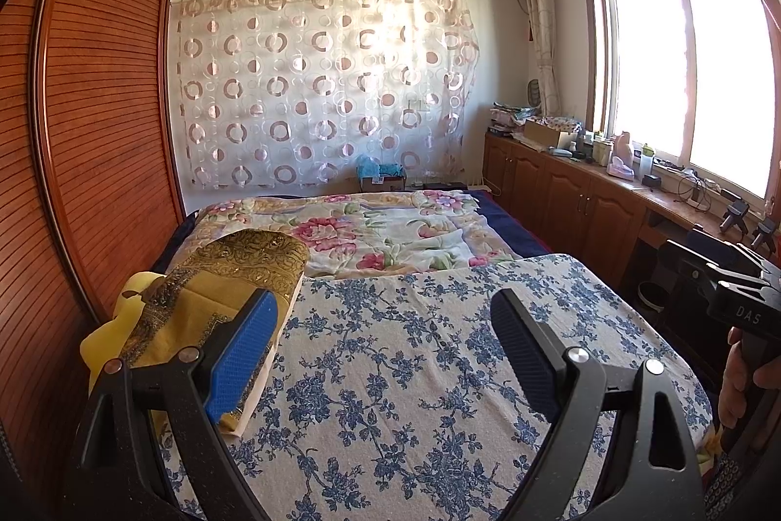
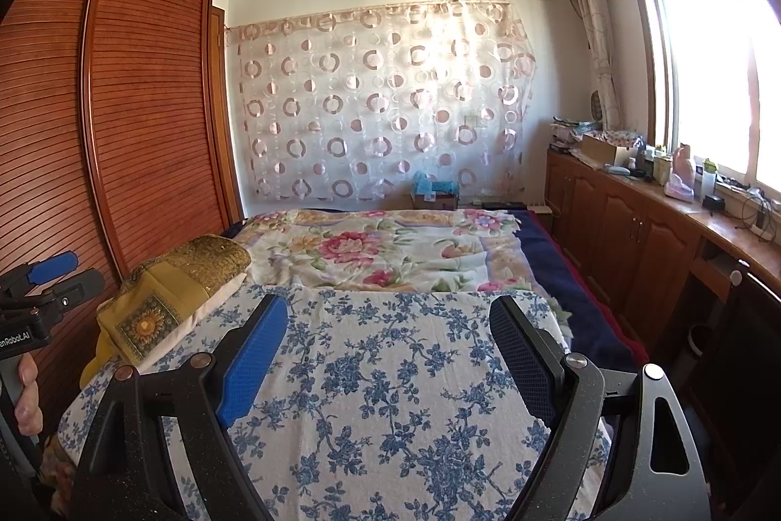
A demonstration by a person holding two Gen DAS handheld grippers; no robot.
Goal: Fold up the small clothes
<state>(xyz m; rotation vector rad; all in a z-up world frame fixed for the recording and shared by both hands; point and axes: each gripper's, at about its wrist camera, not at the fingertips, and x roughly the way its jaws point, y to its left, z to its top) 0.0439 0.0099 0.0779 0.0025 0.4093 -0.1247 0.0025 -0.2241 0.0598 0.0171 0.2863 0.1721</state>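
A white cloth with blue flowers (image 1: 415,364) (image 2: 390,374) lies spread flat over the near part of the bed. My left gripper (image 1: 385,301) hovers over it, open, with nothing between its blue and black fingers. My right gripper (image 2: 390,303) hangs over the same cloth, open and empty as well. In the left wrist view the right gripper (image 1: 703,262) shows at the right edge, held by a hand (image 1: 737,379). The left gripper (image 2: 73,272) appears at the left edge of the right wrist view. No small garment is visible apart from this cloth.
A gold-patterned cushion (image 1: 229,277) (image 2: 180,281) rests on a yellow item at the bed's left side. Behind lies a pink-flowered quilt (image 1: 371,233). A louvred wooden wardrobe (image 1: 97,130) flanks the left. Cluttered wooden cabinets (image 1: 585,198) run under the window on the right.
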